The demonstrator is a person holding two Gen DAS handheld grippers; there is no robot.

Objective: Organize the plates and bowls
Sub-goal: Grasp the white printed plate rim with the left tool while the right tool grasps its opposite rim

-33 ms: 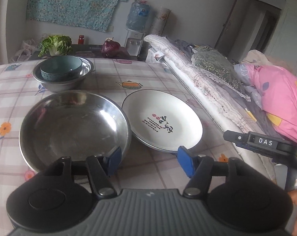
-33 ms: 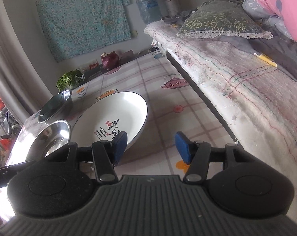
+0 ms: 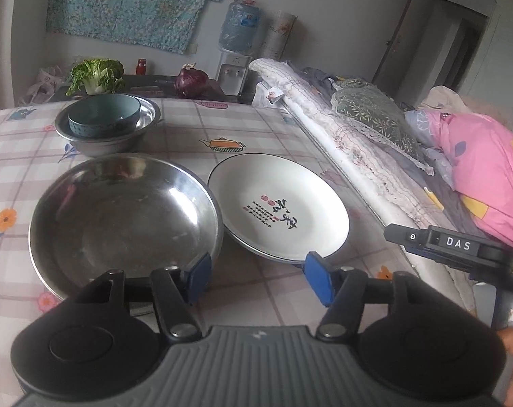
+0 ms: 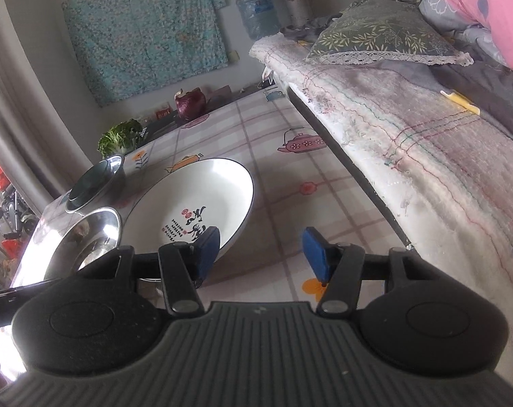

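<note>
White plate [image 3: 280, 207]: lies flat on the bench [image 3: 256, 129], toward the edge that runs along the bed [image 3: 375, 156].
Steel plate [image 3: 124, 220]: just beside the white plate, rims touching or overlapping.
Blue bowl [image 3: 103, 115]: sits inside a steel bowl [image 3: 103, 139], nearer the far edge.
Left gripper [image 3: 256, 276]: fingers spread, empty, above the near edge.
Right gripper [image 4: 261, 254]: fingers spread, empty, by the white plate's near rim.

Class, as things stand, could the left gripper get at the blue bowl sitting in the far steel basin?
Probably yes, but not straight ahead. The left gripper is open, but the large steel pan lies between it and the blue bowl. Passing above the pan looks free.
</note>
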